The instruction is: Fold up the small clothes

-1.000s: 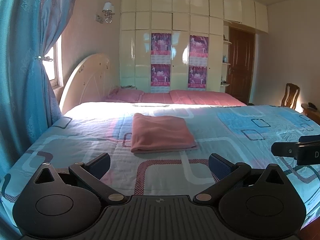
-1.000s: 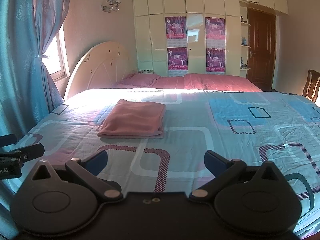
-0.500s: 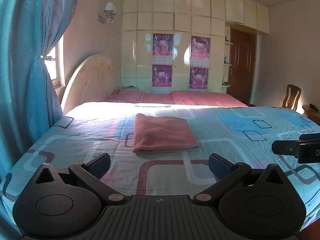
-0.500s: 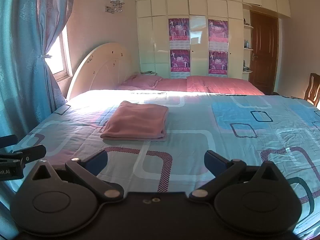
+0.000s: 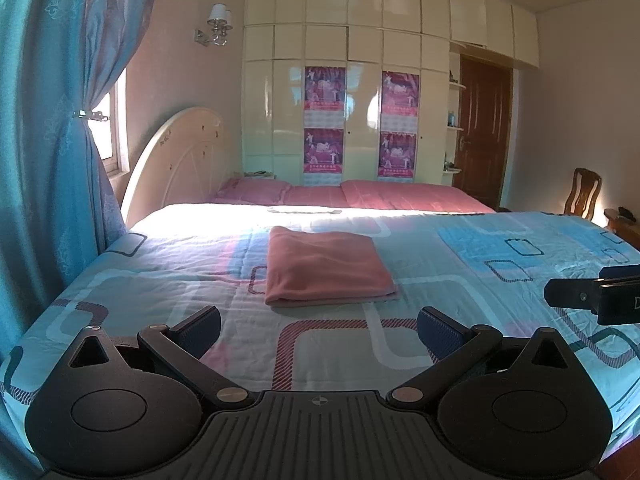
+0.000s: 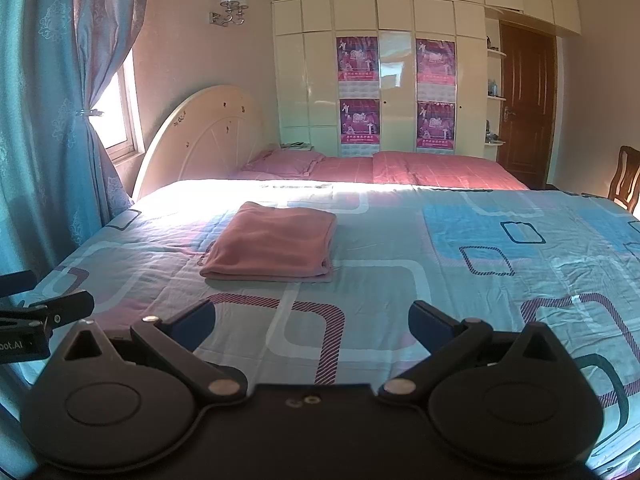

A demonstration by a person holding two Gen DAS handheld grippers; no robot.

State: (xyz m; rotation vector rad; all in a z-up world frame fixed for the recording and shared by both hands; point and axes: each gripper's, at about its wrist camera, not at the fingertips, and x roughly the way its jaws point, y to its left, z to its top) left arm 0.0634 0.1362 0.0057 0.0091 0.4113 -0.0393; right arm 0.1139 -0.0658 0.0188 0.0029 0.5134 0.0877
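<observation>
Left wrist view. Your left gripper (image 5: 318, 330): fingers spread wide, holding nothing, above the near edge of the bed (image 5: 440, 264). Bedspread: turquoise with pink and white rounded squares. Folded pink cloth (image 5: 326, 270): flat on the spread, ahead of the fingers, well apart from them. Your right gripper (image 5: 596, 294) shows at the right edge. Room: blue curtain (image 5: 52, 160) left, cream headboard (image 5: 184, 160), cream wardrobe (image 5: 360, 80) with 4 posters, brown door (image 5: 484, 132), wooden chair (image 5: 584, 192).

Right wrist view. Your right gripper (image 6: 312, 326): fingers wide apart, empty, over the spread. Folded pink cloth (image 6: 276, 242): ahead and left, untouched. Your left gripper (image 6: 40, 320) at the left edge. Wall lamp (image 6: 232, 6) above the headboard (image 6: 200, 144).
</observation>
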